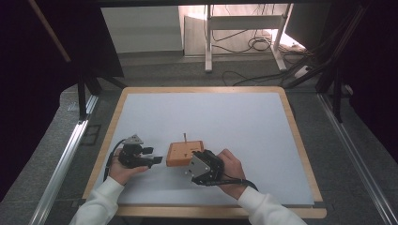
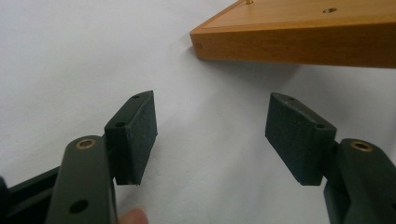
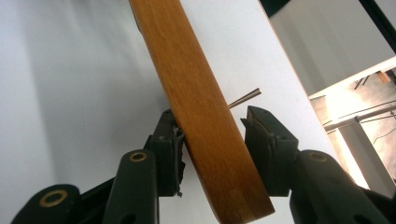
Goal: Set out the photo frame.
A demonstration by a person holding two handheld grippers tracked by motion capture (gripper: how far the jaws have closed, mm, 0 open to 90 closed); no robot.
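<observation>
I've got the right tool [image 1: 201, 161] pinching the wooden block [image 1: 184, 153] by its near right edge. In the right gripper view both pads sit against the block [image 3: 205, 116], one on each broad face, with the board edge-on between them. A thin metal pin [image 3: 245, 97] sticks out of the block's top face just past the upper pad. In the high view the same pin [image 1: 185, 137] stands upright near the block's 12 o'clock edge.

The left tool [image 1: 149, 157] is spread wide with nothing between the pads. It sits just off the block's 9 o'clock side, not touching. In the left gripper view the block's corner [image 2: 299, 39] is ahead at 1 o'clock, a strip of bare white sheet lies between it and the pads [image 2: 140, 133], and one small hole shows in its top face.

The block sits low on the worktop [image 1: 211, 117], slightly left of centre and close to the 6 o'clock edge. There's open white sheet from 10 through 3 o'clock, plenty of room that way. The wooden rim [image 1: 300, 145] runs round all four sides. Room at 6 o'clock is tight: both hands and white sleeves [image 1: 101, 201] come in over that edge.

I can't read any brand, label or writing on the block, the tools or the sheet.
</observation>
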